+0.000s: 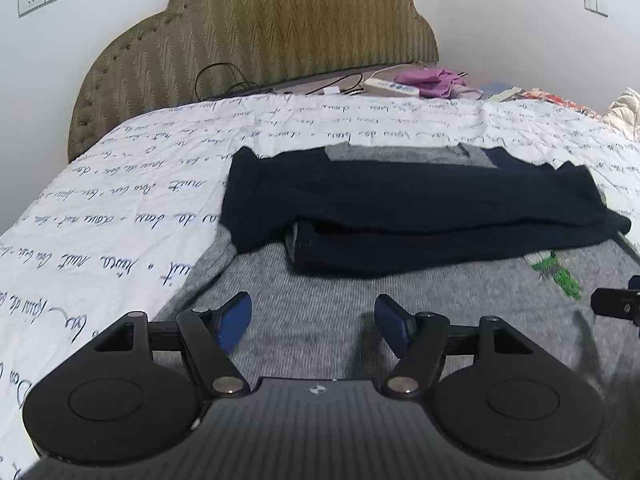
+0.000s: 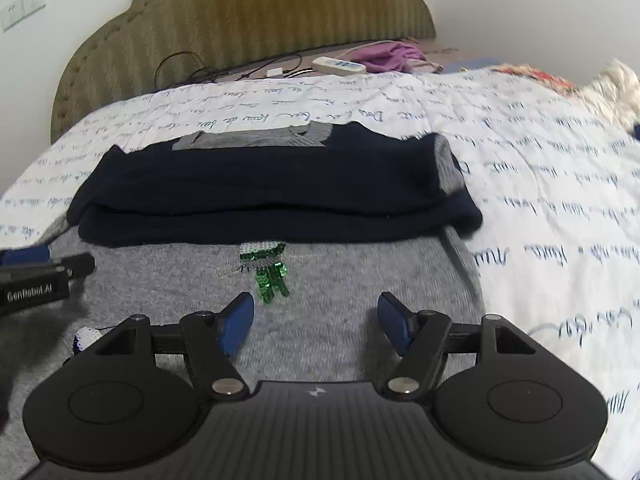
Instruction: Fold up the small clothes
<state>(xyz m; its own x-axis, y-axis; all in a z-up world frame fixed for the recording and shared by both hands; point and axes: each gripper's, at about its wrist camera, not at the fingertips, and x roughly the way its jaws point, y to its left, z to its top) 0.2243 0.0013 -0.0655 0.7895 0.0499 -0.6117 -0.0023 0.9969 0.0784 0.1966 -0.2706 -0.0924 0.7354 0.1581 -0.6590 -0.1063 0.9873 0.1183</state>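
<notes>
A small grey knit sweater (image 1: pixel 320 280) lies flat on the bed, its navy sleeves (image 1: pixel 400 208) folded across the upper part. A green sequin figure (image 2: pixel 270 272) decorates the grey front (image 2: pixel 340 272), just below the navy sleeves (image 2: pixel 260 192). My left gripper (image 1: pixel 312 316) hovers open over the sweater's lower left, with nothing between its blue pads. My right gripper (image 2: pixel 316 316) stands open over the lower right, also holding nothing. Each gripper shows at the edge of the other's view: the right gripper (image 1: pixel 616 304) and the left gripper (image 2: pixel 48 268).
The white bedsheet (image 1: pixel 120 208) with blue script spreads around the sweater. Behind it stands an olive padded headboard (image 1: pixel 260 32). A white power strip (image 2: pixel 338 65), dark cables (image 2: pixel 180 68) and a purple cloth (image 2: pixel 388 56) lie by the headboard. Patterned bedding (image 1: pixel 560 102) is heaped far right.
</notes>
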